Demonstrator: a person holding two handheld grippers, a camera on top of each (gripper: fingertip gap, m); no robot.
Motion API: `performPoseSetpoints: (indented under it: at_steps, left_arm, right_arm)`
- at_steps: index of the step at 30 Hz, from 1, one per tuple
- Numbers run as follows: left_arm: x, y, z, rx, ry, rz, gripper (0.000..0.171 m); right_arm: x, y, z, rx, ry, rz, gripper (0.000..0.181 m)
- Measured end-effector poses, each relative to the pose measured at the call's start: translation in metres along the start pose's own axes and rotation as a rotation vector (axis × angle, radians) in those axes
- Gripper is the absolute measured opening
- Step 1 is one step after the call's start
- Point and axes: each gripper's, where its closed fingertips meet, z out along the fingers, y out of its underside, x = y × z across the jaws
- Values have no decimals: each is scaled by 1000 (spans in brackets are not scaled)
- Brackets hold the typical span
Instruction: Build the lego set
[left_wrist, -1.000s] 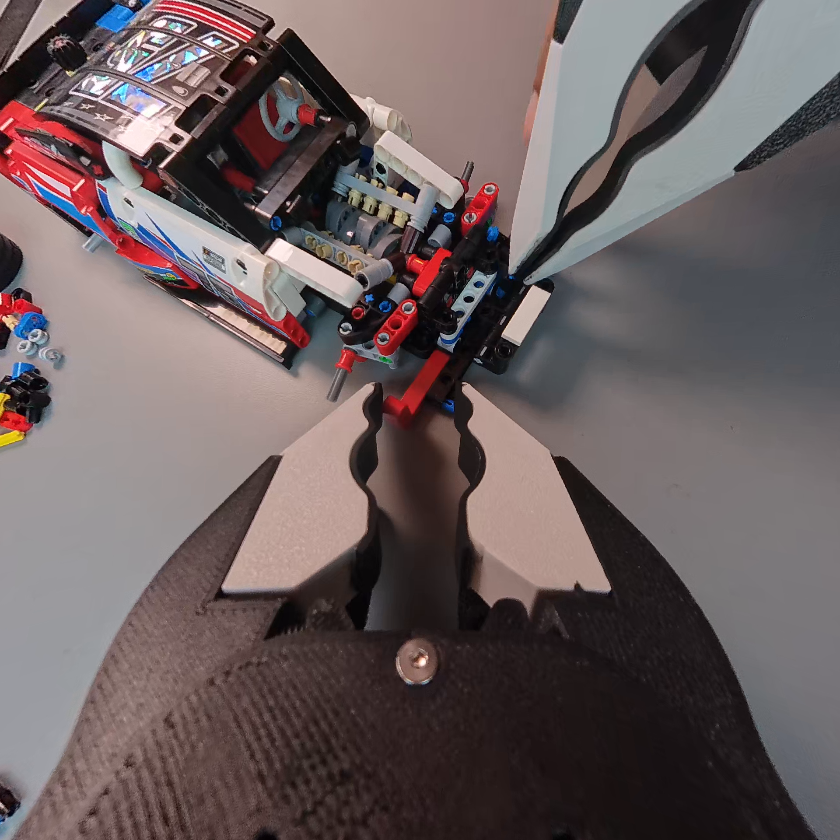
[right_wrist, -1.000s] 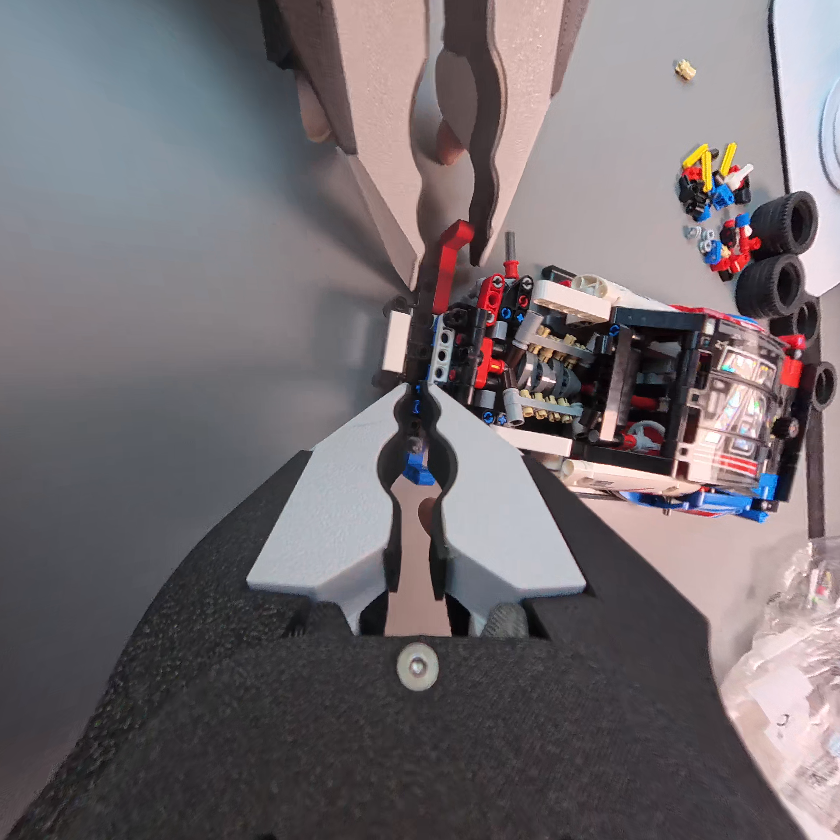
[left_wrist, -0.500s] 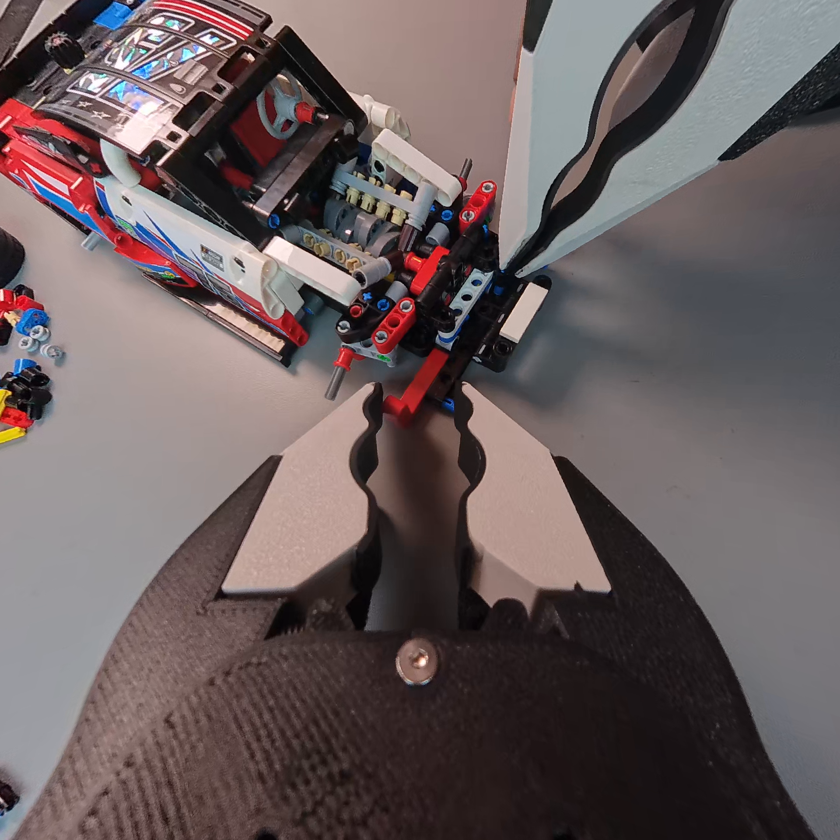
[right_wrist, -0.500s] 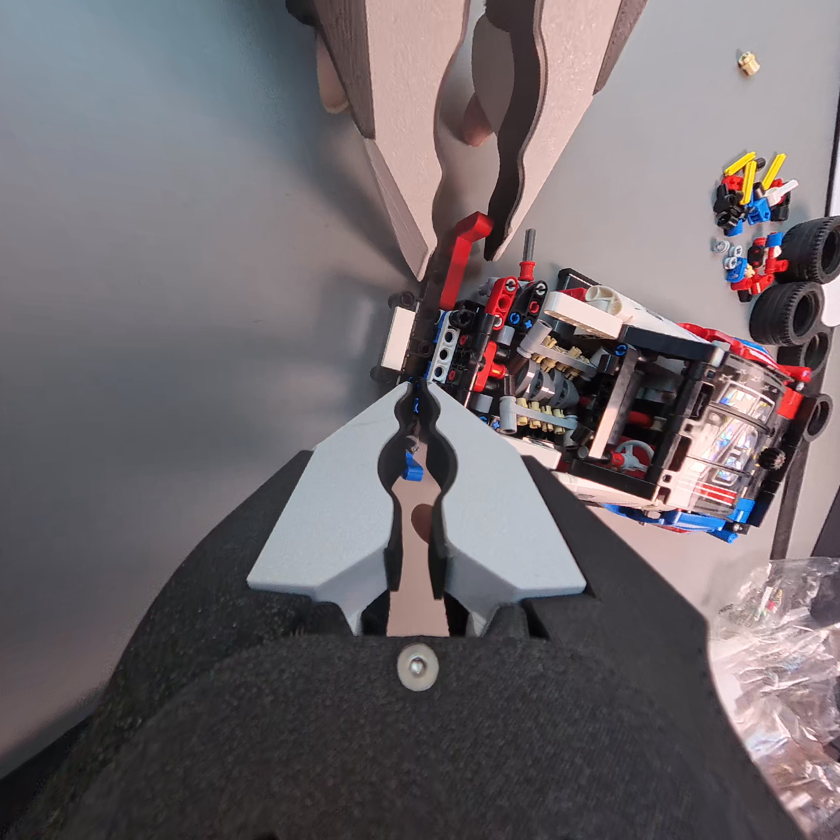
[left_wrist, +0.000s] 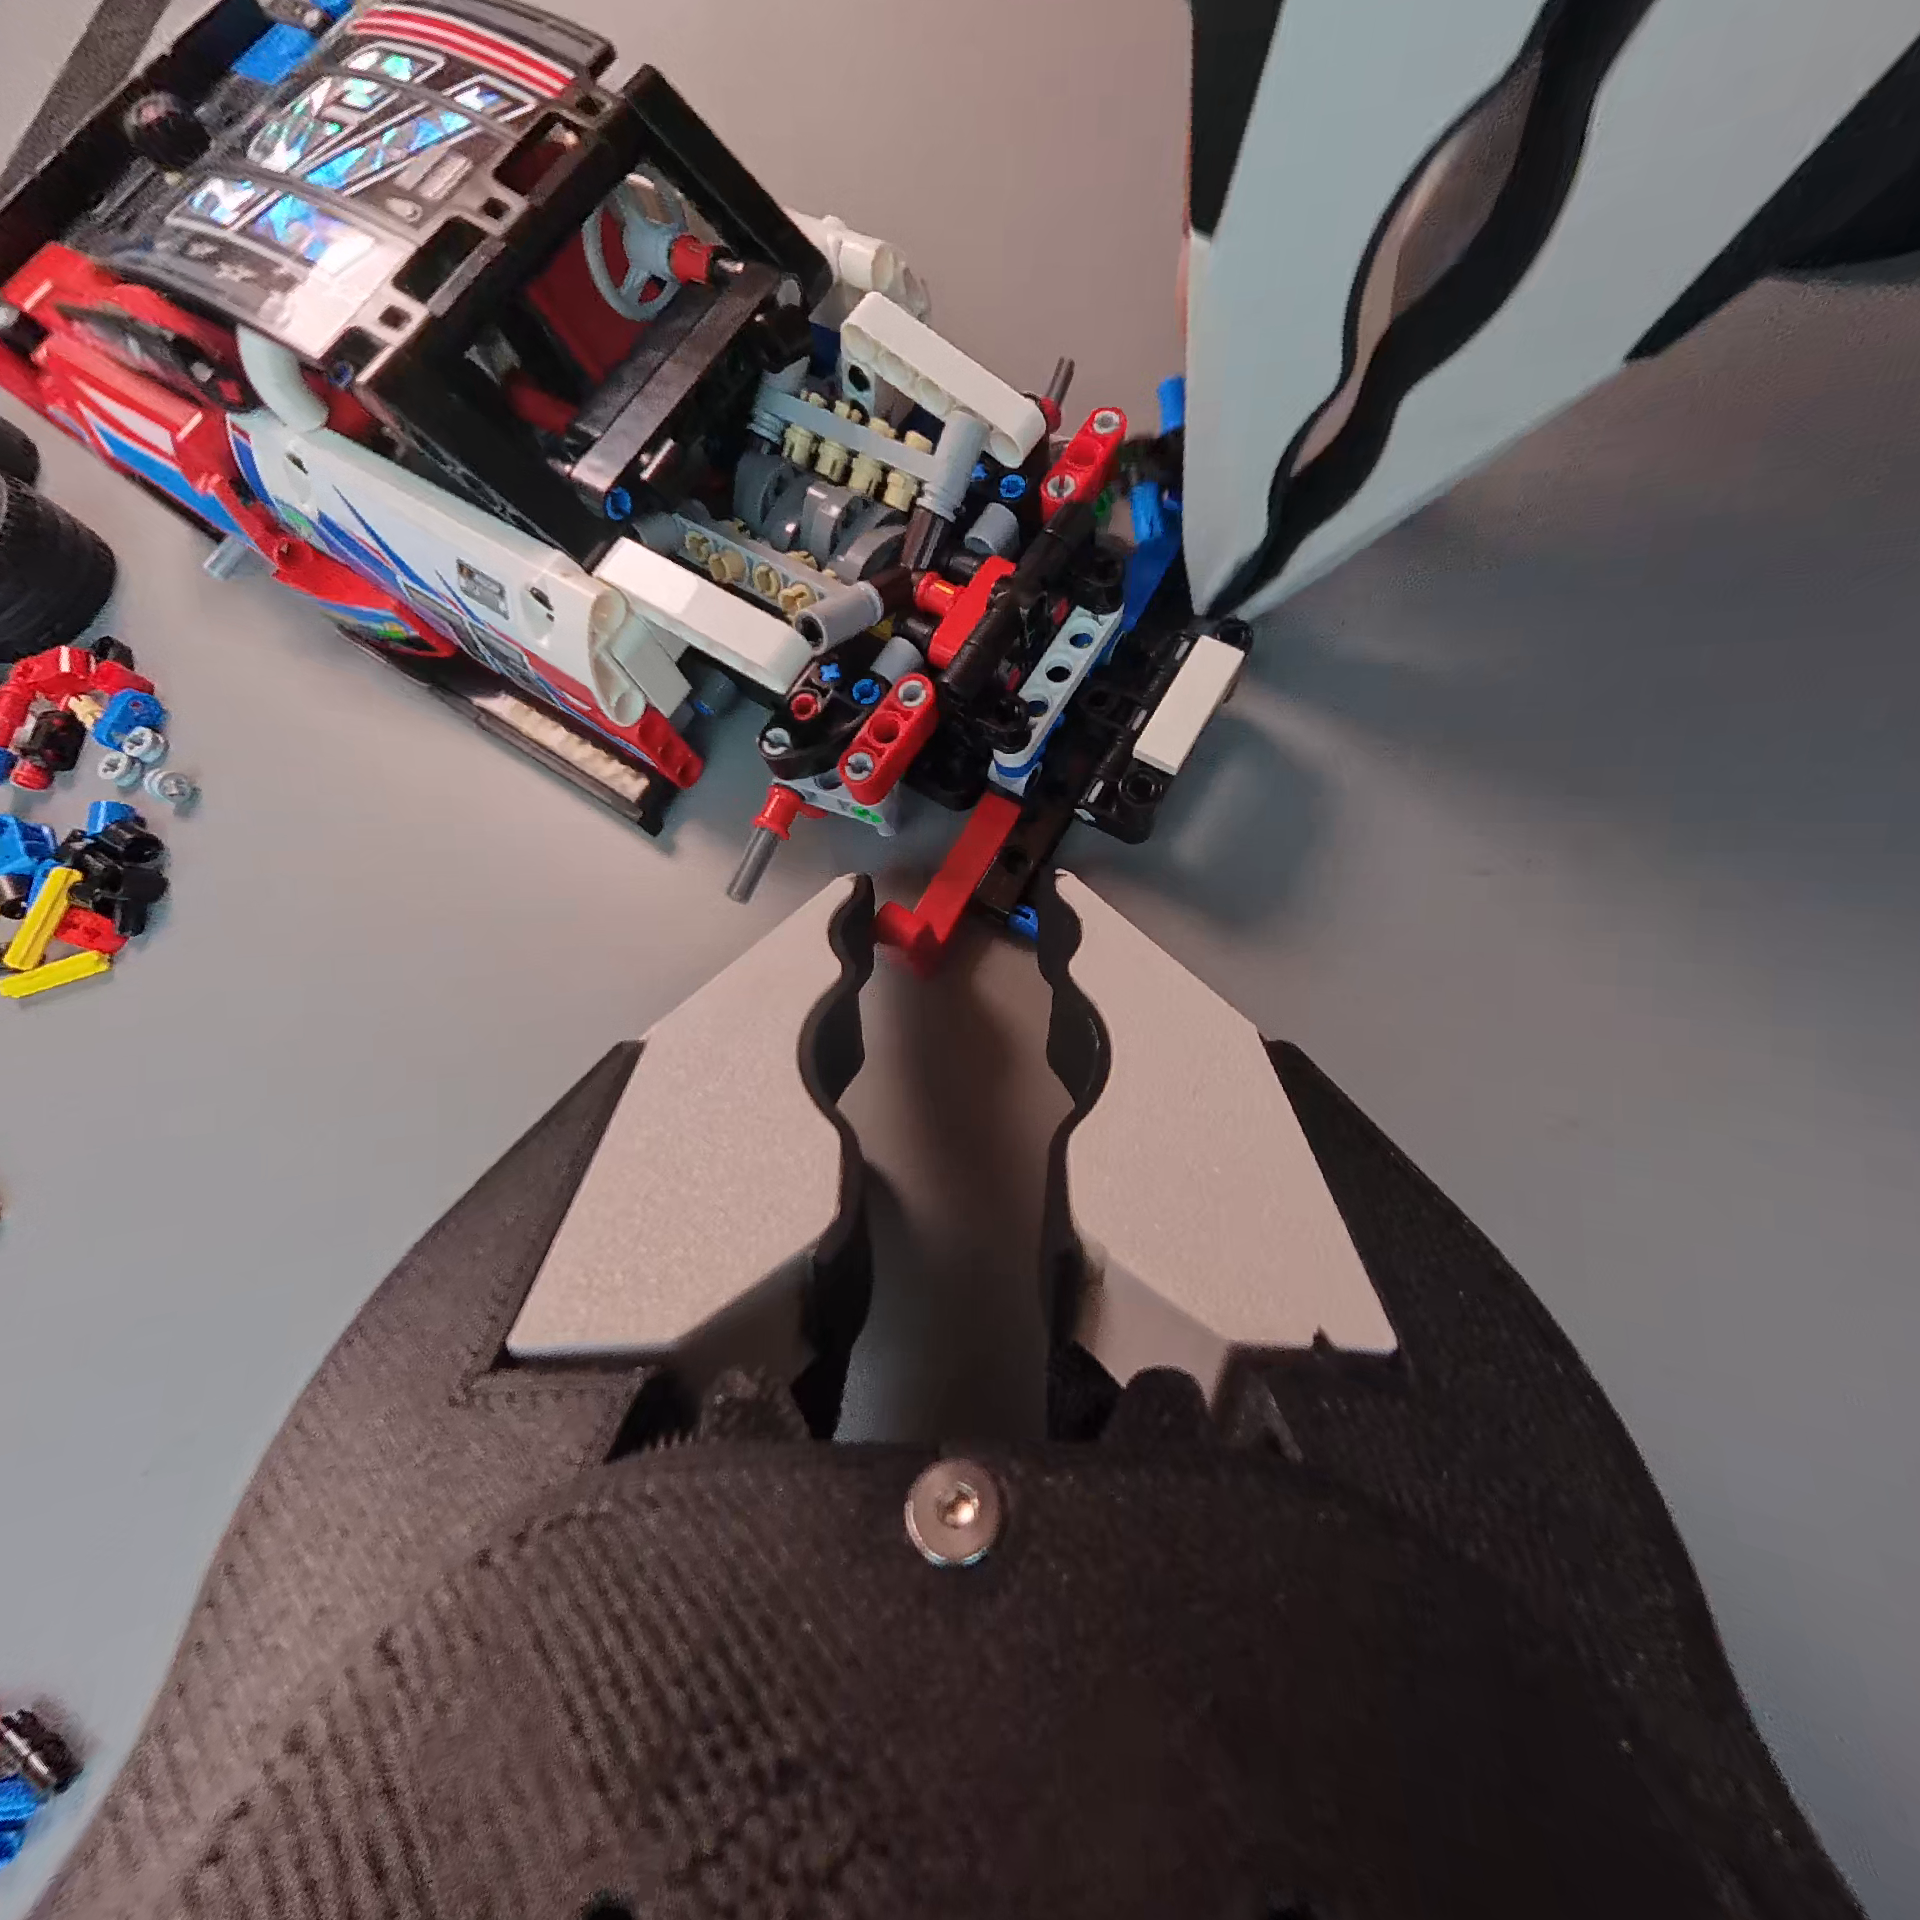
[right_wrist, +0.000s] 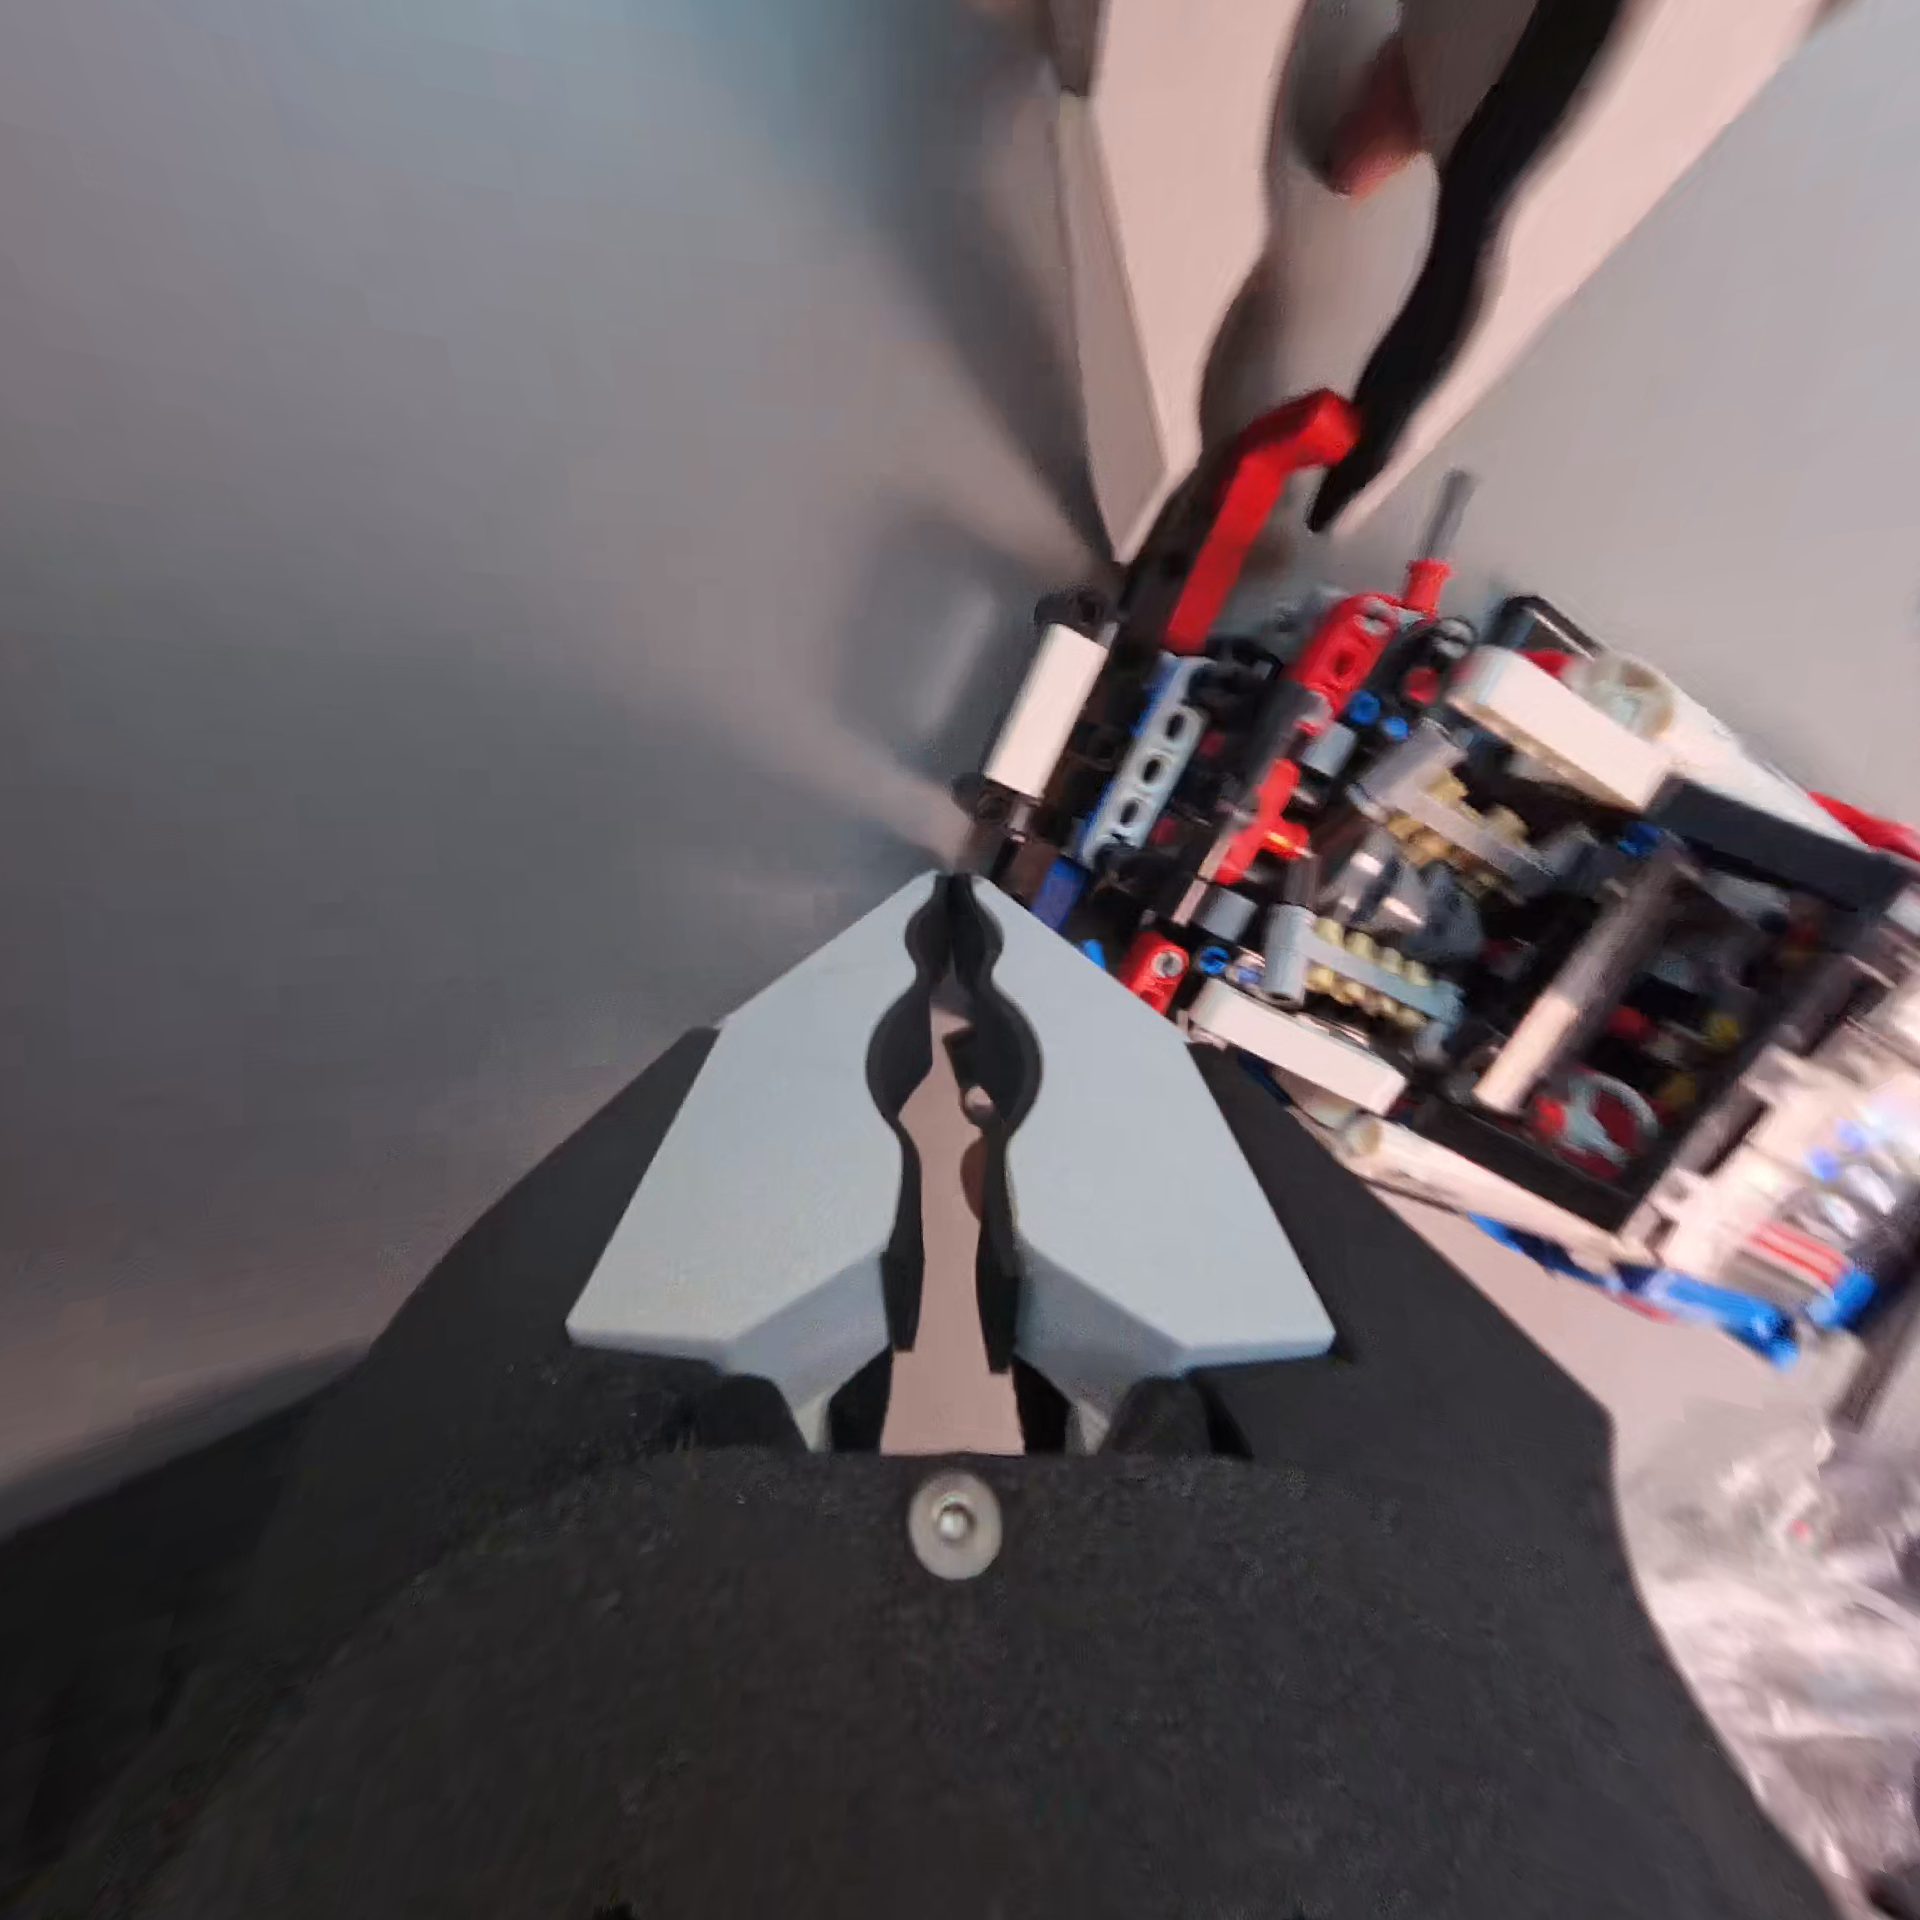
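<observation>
Centrally, the red, white and black brick-built car (left_wrist: 582, 447) is seen lying on the grey tabletop (left_wrist: 1558, 935). Its red L-shaped beam (left_wrist: 951, 883) is bracketed by the spread left gripper (left_wrist: 951, 899). The right gripper (right_wrist: 951, 883) is pressed together at the car's rear corner; anything pinched cannot be made out.

A half-built red, white and blue lego car (left_wrist: 540, 457) sits wheel-less on the grey bench (left_wrist: 1558, 935), engine exposed, a red beam (left_wrist: 951, 883) jutting from its rear.
</observation>
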Motion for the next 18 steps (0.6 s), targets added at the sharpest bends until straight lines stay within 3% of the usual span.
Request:
performPoseSetpoints:
  at_steps: [2, 10, 13, 18]
  left_arm:
    - [1, 0, -1, -2, 12, 3, 30]
    - [1, 0, -1, 8, 25, -15, 30]
    - [1, 1, -1, 9, 24, -16, 30]
    - [2, 1, -2, 11, 29, -15, 30]
  right_arm:
    - [12, -4, -11, 37, 59, 0, 0]
    - [24, -12, -38, 261, 5, 217, 0]
    - [24, -3, -43, 263, 60, 280, 15]
    - [10, 15, -36, 270, 116, 387, 23]
